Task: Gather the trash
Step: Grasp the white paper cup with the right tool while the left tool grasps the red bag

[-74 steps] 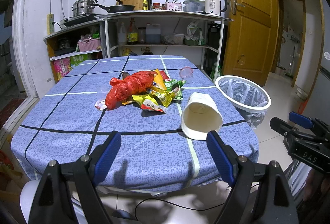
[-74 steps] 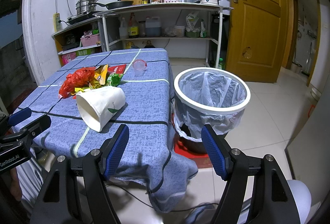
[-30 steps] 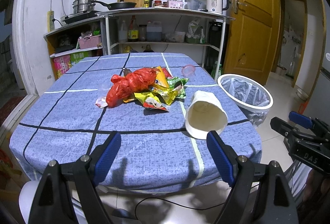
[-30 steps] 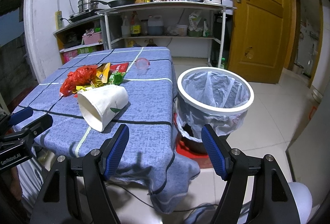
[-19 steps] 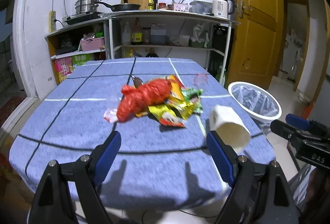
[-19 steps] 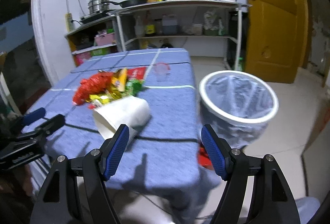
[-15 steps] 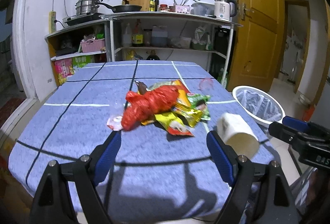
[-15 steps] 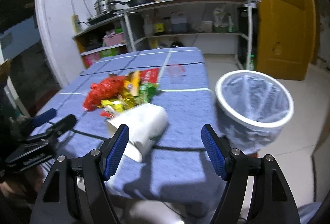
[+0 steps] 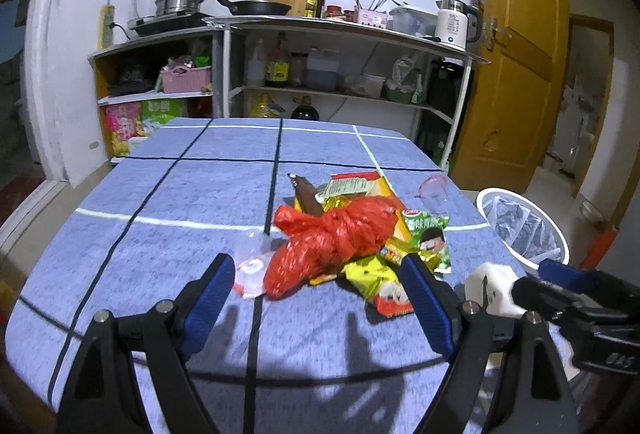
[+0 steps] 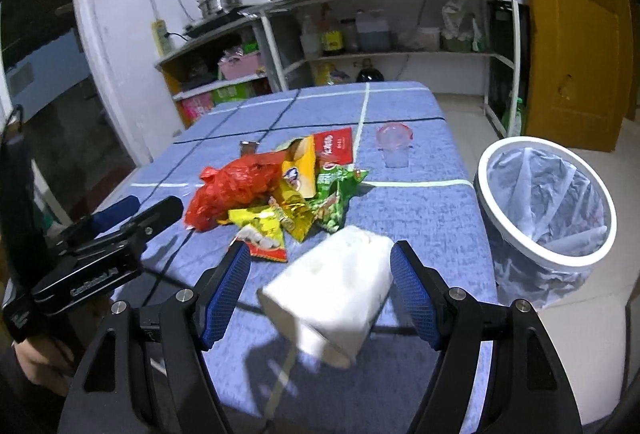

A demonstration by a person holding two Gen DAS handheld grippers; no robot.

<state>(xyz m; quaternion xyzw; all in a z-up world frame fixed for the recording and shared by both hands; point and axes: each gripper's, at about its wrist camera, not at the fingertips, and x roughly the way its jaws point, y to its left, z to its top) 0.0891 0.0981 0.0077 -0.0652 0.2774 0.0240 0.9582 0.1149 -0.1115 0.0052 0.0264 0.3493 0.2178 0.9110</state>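
Trash pile, centre of both wrist views: a knotted red plastic bag (image 9: 336, 238) lies on the blue cloth-covered table (image 9: 168, 202), with a yellow snack wrapper (image 9: 374, 276) and a green snack packet (image 9: 428, 238) touching its right side and a red flat packet (image 10: 334, 144) behind it. A crumpled clear plastic wrapper (image 9: 252, 262) lies just beside the bag at its left end. A clear plastic cup with a pink rim (image 10: 394, 142) stands apart from the pile, toward the table's right edge.

White paper cup (image 10: 334, 290), lower centre of the right wrist view: it lies on its side near the table's front right corner, open end toward the camera, and sits between the two blue-padded fingers of the right gripper (image 10: 320, 288). The fingers stand wide apart; whether they touch the cup cannot be told. In the left wrist view the same cup appears at lower right, partly hidden behind the right gripper's black body.

Left gripper (image 9: 318, 298), lower centre of the left wrist view: its blue-padded fingers are spread wide, framing the near edge of the trash pile and gripping nothing.

White-rimmed waste bin lined with a translucent plastic bag (image 10: 544, 202), right side of both views: it stands on the tiled floor just beside the table's right edge.

Background, upper part of both views: a metal shelf unit (image 9: 340, 34) carrying a black frying pan (image 9: 262, 8) and a white electric kettle (image 9: 454, 22), with a yellow wooden door (image 9: 516, 66) to its right.
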